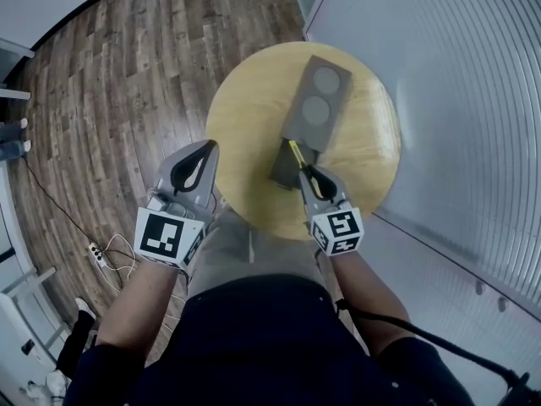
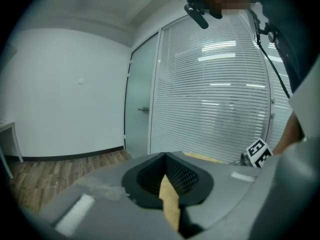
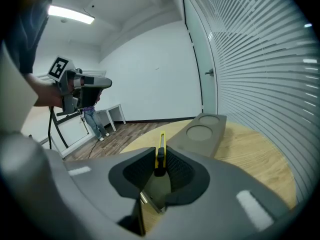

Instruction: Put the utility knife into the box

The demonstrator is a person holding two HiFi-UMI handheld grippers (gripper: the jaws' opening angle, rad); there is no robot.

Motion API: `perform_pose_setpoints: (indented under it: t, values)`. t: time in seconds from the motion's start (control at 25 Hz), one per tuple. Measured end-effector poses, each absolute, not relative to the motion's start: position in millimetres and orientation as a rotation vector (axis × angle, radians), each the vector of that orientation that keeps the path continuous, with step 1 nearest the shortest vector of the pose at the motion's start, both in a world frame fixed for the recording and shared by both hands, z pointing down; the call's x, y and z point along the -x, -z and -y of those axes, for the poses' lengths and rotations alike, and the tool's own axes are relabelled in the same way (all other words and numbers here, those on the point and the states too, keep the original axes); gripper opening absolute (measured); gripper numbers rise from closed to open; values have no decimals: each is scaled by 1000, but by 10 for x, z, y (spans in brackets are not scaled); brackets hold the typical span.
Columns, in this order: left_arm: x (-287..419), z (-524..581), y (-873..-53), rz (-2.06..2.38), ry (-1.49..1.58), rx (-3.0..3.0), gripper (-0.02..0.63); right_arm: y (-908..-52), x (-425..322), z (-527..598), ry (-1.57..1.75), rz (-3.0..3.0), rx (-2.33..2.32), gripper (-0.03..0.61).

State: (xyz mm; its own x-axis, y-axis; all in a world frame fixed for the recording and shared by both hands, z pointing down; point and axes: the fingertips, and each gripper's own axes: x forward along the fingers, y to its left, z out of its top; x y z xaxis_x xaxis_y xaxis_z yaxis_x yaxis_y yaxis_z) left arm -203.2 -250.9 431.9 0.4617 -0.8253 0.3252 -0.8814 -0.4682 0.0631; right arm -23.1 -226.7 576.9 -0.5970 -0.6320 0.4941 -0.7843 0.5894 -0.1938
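Note:
A yellow utility knife (image 1: 296, 154) with a black slider is pinched upright in my right gripper (image 1: 307, 173), which is shut on it over the near part of the round wooden table (image 1: 245, 108). In the right gripper view the knife (image 3: 160, 151) stands between the pads, blade end pointing away. Just beyond it lies the grey box (image 1: 319, 98) with two round recesses, also seen as the box (image 3: 202, 129); a darker grey part (image 1: 284, 166) lies under the knife. My left gripper (image 1: 207, 149) hovers off the table's left edge, shut and holding nothing.
A glass wall with blinds (image 1: 456, 100) runs close along the table's right side. On the wooden floor at the left lie a power strip and cables (image 1: 98, 252). White furniture legs (image 1: 13, 96) stand at the far left.

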Motion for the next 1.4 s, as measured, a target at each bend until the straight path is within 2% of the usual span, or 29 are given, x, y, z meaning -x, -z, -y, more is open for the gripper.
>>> perform_pose_setpoints:
  t: [0.48,0.96,1.12,1.4]
  values:
    - [2000,2480,-4848,1436,-430,-2447,6,-6297,224,2200,-598,2416,-1083,72]
    - [1958,2518,-4974,1423,-456,-2420,6,-6353,231,2254,-613,2423,-1084,76]
    - [1920,2522,-5002,1427,-473,-2426,6,-6395,217,2257,-592,2422,-1070,114]
    - [1852,2512,-4842,1424,-473,-2471,6,-6239,188,2169,-554,2437,-1075,114]
